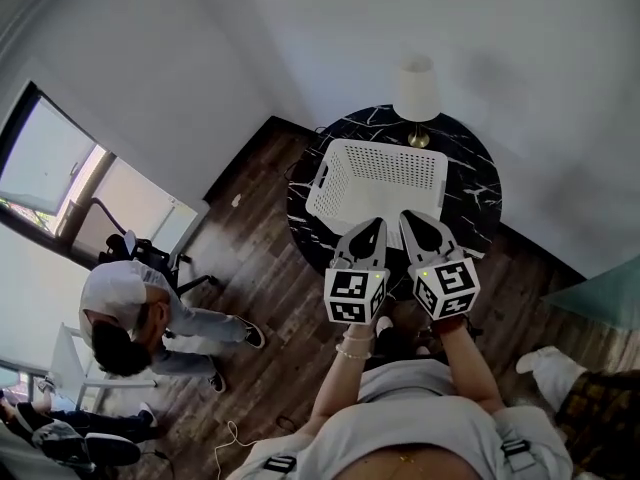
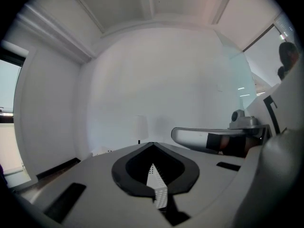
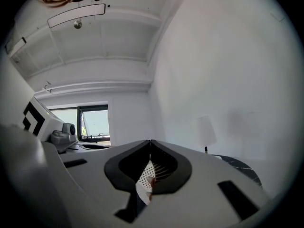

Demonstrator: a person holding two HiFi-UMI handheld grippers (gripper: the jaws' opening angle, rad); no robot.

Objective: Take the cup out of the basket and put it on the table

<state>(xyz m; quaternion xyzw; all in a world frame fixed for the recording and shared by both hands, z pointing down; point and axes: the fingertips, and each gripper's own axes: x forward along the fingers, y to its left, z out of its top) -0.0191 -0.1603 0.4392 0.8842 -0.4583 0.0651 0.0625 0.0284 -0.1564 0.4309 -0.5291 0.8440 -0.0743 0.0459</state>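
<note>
A white perforated basket [image 1: 375, 178] stands on the round black marble table [image 1: 470, 183]. No cup can be made out in the head view. My left gripper [image 1: 378, 222] and right gripper [image 1: 408, 215] hover side by side over the basket's near rim, tips pointing at it. Both are shut with nothing held. In the left gripper view the jaw tips meet, and a strip of basket [image 2: 159, 189] shows through the gap behind them. The right gripper view shows the basket [image 3: 142, 182] the same way, with a small reddish bit [image 3: 150, 180] beside it that I cannot identify.
A table lamp [image 1: 417, 93] with a white shade stands at the table's far edge behind the basket. A person in a white cap [image 1: 125, 313] sits at the left on the wood floor near a window [image 1: 60, 168]. White walls enclose the table's far side.
</note>
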